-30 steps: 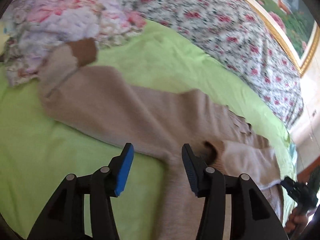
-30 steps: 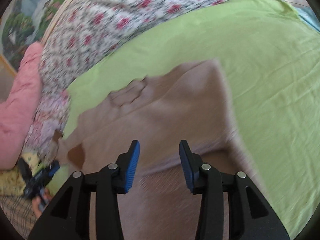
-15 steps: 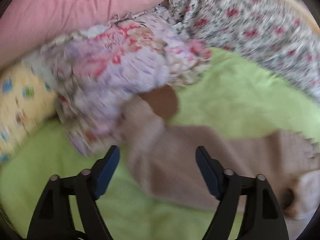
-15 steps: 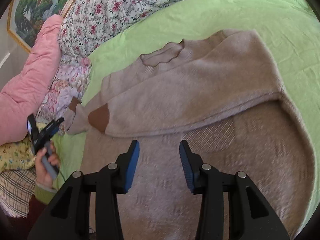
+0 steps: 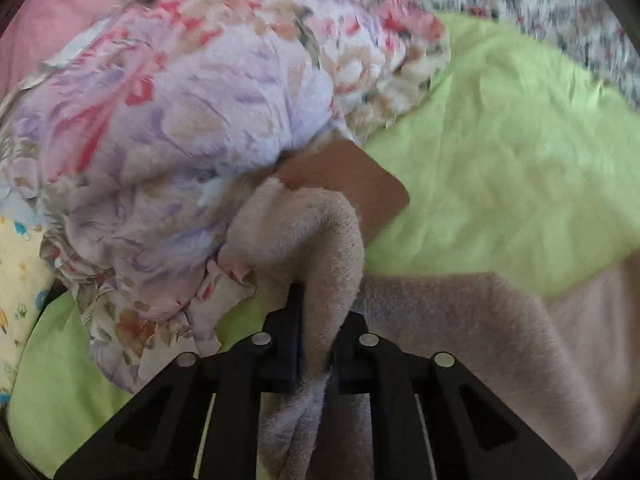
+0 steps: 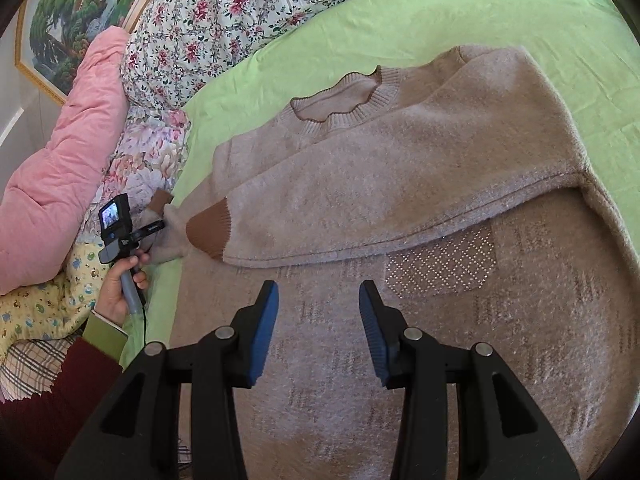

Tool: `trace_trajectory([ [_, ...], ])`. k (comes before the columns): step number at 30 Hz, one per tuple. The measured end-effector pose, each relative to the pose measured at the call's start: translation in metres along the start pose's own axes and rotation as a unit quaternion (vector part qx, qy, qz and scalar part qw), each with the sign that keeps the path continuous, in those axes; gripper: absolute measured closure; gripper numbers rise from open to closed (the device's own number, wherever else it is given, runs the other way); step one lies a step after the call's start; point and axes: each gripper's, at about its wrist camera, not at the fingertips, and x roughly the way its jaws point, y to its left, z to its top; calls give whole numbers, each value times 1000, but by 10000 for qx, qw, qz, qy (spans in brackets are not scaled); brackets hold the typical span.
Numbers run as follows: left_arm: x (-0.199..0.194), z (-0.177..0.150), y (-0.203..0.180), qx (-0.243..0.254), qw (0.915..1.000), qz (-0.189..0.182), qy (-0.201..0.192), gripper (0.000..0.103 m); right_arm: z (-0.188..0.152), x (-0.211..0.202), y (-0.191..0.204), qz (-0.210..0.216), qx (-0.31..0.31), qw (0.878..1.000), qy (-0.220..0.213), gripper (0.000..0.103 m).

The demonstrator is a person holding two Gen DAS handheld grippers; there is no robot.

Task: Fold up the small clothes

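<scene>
A beige knit sweater with brown cuffs lies spread on the green bedsheet. One sleeve is folded across its body, with its brown cuff at the left. My left gripper is shut on the other sleeve near its brown cuff; it also shows in the right wrist view. My right gripper is open and empty, above the sweater's lower body.
A floral lilac bundle lies beside the held sleeve. A pink quilt and a flowered blanket lie along the bed's far side. A framed picture hangs behind.
My left gripper moved left to the sleeve end and closed on it. My right gripper stayed open and the view pulled back slightly over the sweater.
</scene>
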Motion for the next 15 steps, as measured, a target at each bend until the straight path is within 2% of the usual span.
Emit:
trace_trajectory([
  [4,-55,-6,-3,-237,9955,-799,-458,96,0,-5,-1,51,23,9999,-87,60],
  [7,-107,-18,-25,-215,9850,-1512,-802,96,-1,-9,-1,74,21,9999,-143,60],
  [11,-170,-37,-76,-23,9620,-2480,-1144,96,-2,-18,-6,86,109,9996,-252,60],
  [15,-201,-49,-132,96,9386,-3274,-1087,96,-6,-30,-13,28,143,9992,-361,60],
])
